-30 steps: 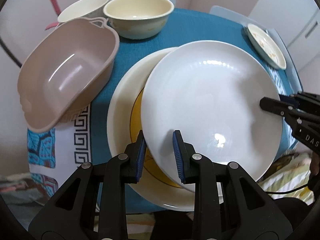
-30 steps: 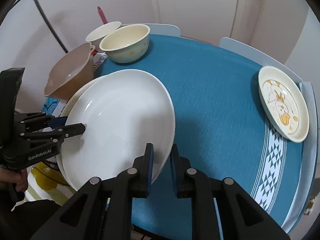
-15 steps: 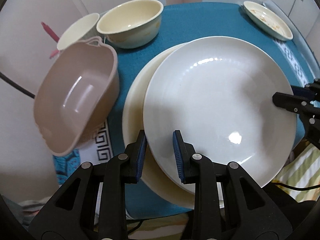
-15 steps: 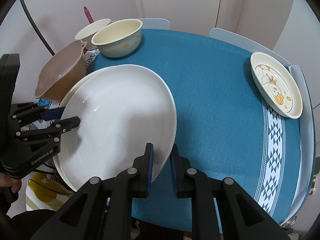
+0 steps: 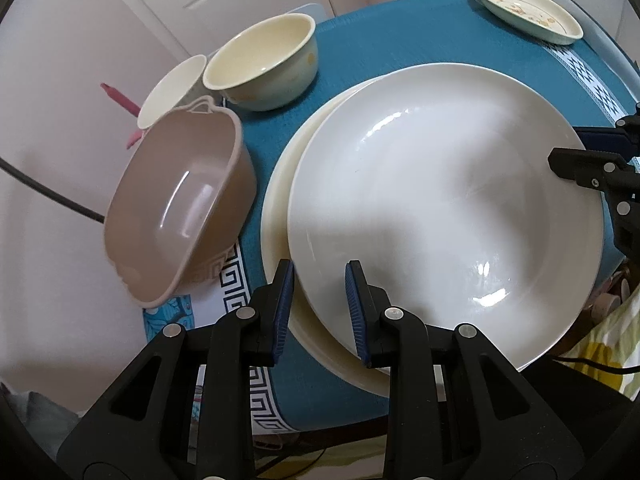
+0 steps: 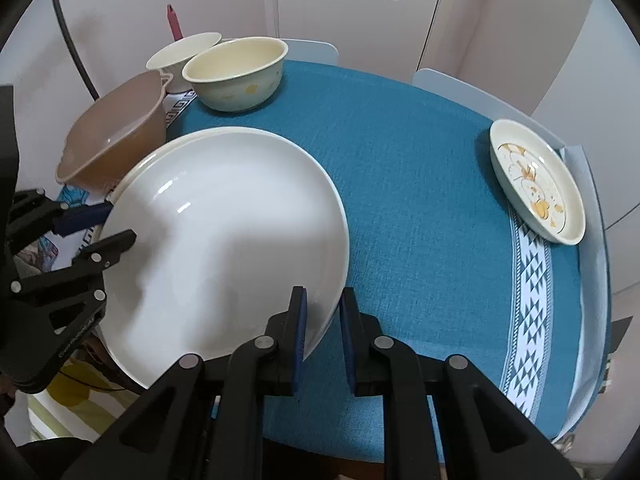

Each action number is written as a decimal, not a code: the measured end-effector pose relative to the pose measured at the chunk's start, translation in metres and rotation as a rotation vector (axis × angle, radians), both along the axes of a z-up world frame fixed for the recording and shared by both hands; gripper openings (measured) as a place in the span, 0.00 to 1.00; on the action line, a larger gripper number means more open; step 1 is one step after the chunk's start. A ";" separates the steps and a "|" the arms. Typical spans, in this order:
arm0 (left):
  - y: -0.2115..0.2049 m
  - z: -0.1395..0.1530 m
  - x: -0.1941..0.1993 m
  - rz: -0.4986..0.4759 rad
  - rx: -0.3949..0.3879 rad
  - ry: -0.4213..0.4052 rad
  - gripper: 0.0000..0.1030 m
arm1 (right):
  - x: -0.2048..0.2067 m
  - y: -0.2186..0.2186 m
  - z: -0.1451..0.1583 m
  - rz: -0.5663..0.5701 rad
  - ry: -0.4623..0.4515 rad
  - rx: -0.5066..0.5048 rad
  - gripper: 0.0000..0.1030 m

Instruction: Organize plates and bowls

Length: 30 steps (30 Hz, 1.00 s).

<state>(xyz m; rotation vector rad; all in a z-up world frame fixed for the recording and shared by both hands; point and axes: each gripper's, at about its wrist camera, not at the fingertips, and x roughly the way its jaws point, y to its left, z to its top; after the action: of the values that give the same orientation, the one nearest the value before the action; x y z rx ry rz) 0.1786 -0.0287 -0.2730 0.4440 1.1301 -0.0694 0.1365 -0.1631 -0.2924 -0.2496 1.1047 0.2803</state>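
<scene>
**Large White Plate Gripped at Both Rims**

A large round white ceramic plate is held over a wider cream plate at the near edge of the teal-clothed table. The left gripper is clamped on its rim, the right gripper likewise on the opposite rim. Beside the stack a taupe plastic basin, a cream bowl and a white bowl are seen; a small patterned plate lies well apart. Lettering on the left gripper's body cannot be read.
</scene>
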 end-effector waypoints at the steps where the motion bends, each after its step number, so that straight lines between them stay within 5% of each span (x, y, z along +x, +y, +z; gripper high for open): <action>1: 0.000 0.000 -0.002 0.000 0.002 -0.002 0.23 | -0.001 0.002 0.000 0.000 -0.002 -0.005 0.15; 17: 0.002 0.002 -0.010 0.017 0.031 -0.013 0.23 | -0.003 0.002 0.002 0.000 -0.014 -0.006 0.15; 22: 0.005 0.032 -0.008 0.035 -0.072 -0.010 0.23 | -0.003 -0.012 0.020 -0.035 -0.029 0.062 0.15; 30: -0.018 0.115 0.021 -0.025 -0.326 -0.147 0.24 | -0.001 -0.073 0.081 -0.163 -0.104 0.218 0.20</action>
<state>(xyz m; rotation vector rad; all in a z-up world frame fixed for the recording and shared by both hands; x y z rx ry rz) 0.1998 -0.0463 -0.1582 0.1694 0.9474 -0.2356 0.1355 -0.2363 -0.2116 0.0200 0.9768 0.2375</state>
